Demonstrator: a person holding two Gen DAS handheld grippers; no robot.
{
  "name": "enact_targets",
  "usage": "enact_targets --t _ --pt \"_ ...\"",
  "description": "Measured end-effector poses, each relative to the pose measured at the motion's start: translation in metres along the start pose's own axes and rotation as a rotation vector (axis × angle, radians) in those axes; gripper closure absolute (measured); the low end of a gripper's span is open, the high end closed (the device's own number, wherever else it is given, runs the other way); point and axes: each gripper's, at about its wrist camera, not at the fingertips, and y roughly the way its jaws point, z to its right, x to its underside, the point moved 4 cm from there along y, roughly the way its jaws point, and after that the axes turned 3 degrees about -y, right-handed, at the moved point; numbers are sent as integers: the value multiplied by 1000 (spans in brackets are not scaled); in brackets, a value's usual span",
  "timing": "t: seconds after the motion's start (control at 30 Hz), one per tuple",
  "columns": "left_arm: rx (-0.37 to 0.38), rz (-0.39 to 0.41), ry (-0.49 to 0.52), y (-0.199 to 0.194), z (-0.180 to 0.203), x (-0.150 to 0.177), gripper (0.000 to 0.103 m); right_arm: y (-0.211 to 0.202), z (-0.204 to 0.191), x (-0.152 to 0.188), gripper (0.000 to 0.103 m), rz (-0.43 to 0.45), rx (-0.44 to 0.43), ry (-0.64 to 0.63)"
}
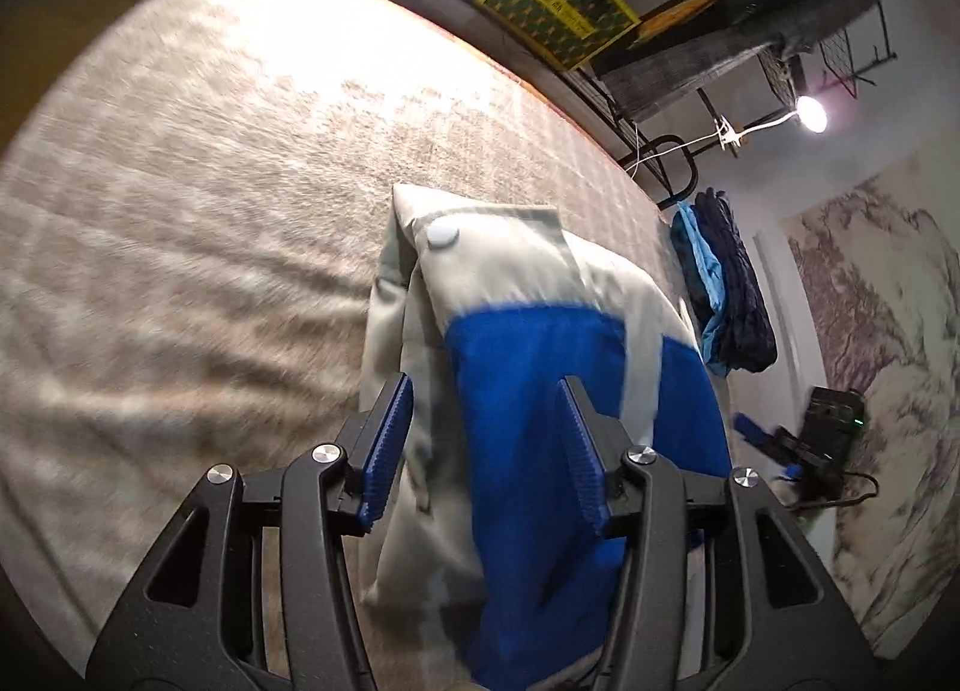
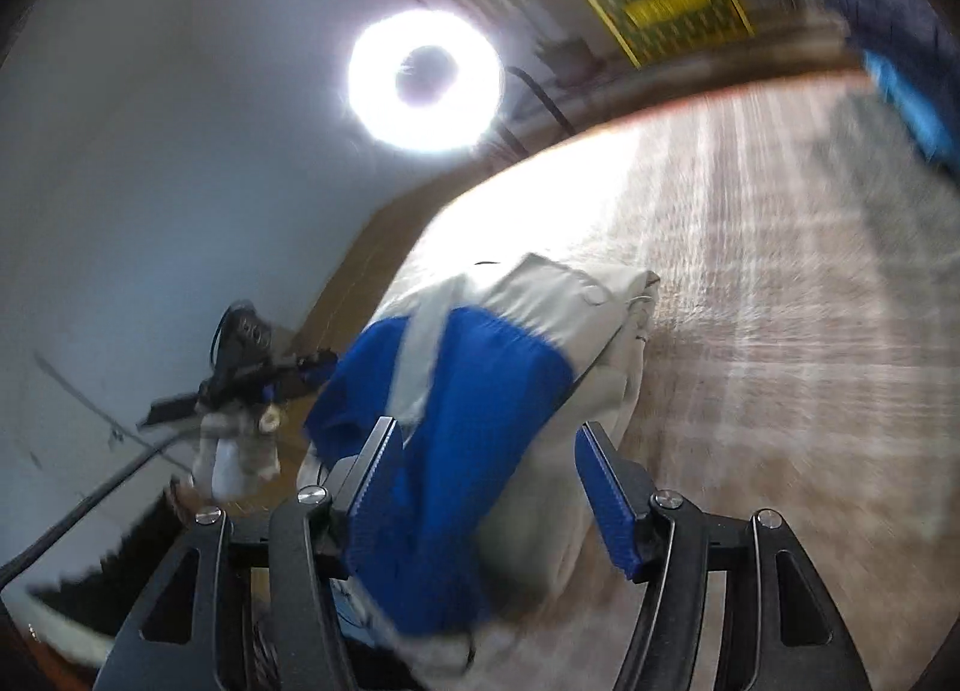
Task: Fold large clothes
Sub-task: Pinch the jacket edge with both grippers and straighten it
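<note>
The blue-and-cream garment point(image 1: 528, 367) was seen bundled at frame centre on the beige bed point(image 1: 180, 211), w/ cloth lying between both tools. Left tool point(image 1: 486, 439) & right tool point(image 2: 489, 481) were held part-open, pads apparently off the fabric. A fold was judged just laid; next, edges probably need re-gripping & squaring.

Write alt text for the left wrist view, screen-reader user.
A blue and cream jacket lies bunched on a beige woven table cover, between the open blue-padded left tongs, whose pads do not press it. Behind sit a yellow crate and dark blue clothes; the picture is motion-blurred.
</note>
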Motion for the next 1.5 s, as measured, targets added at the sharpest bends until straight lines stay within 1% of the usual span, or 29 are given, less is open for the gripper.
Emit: enact_targets --t 0.1,0.13,0.17,0.23,0.27,0.3,0.33,0.37,0.4,0.43,0.5,0.6,0.63,0.73,0.8,0.83,0.87,0.9,0.93,0.97,1.0,1.03,1.1,1.17,1.23,1.3,1.4,1.47,1.5 --pt "73 -16 -35 16 1 -13 53 38 27 -19 39 -16 -24 96" --pt "74 -22 -30 21 2 -16 53 48 34 -25 39 -23 -28 111" --pt "58 -26 -18 26 3 -18 53 57 38 -29 40 -33 -40 119" --pt "42 -25 8 34 6 -21 53 72 44 -35 44 -45 -55 130" --pt "37 -16 21 35 8 -22 59 77 44 -38 52 -51 -54 129" --pt "26 -4 42 34 10 -22 64 82 43 -40 65 -60 -39 113" --pt "13 10 67 32 13 -23 75 83 40 -43 72 -65 -9 79" --pt "12 19 88 28 18 -23 82 83 36 -47 83 -67 23 42" --pt "18 30 104 24 22 -23 86 80 30 -54 89 -64 67 -14" --pt "35 43 121 18 29 -25 88 78 25 -59 91 -59 91 -51" --pt "37 72 161 11 40 -30 89 74 13 -73 93 -60 140 -139" --pt "23 97 214 17 45 -46 89 81 2 -89 94 -51 241 -280" --pt "18 95 206 24 39 -50 89 86 5 -92 94 -51 256 -287" --pt "-3 72 170 52 13 -59 89 109 27 -92 94 -67 278 -240" --pt "25 78 153 62 0 -59 85 119 42 -88 95 -73 282 -219" --pt "19 74 162 67 -5 -57 82 123 47 -87 95 -72 280 -209" --pt "23 71 149 69 -10 -56 79 125 52 -86 94 -76 277 -196" --pt "22 74 131 67 -12 -55 75 124 54 -85 93 -78 278 -188" --pt "8 79 120 64 -12 -55 67 122 53 -86 92 -72 282 -180" --pt "-13 89 107 57 -11 -56 64 118 53 -88 90 -65 282 -168" --pt "-32 99 105 50 -9 -56 64 109 51 -90 80 -55 283 -143" --pt "-55 114 116 38 -5 -55 64 100 52 -91 77 -40 287 -124" --pt "-81 152 147 14 4 -51 64 76 50 -92 75 19 276 -91" --pt "-92 177 169 -5 14 -44 64 52 42 -84 75 62 260 -70" --pt "-54 182 186 -21 27 -31 64 34 24 -71 75 77 241 -96" --pt "-31 174 242 -31 45 -10 64 27 -5 -51 75 73 200 -149" --pt "-13 133 291 -28 60 11 64 31 -43 -21 75 49 127 -218" --pt "-64 110 330 -17 61 22 64 39 -55 -5 75 23 134 -269" --pt "-78 97 314 -9 55 22 64 47 -56 2 75 4 166 -296"
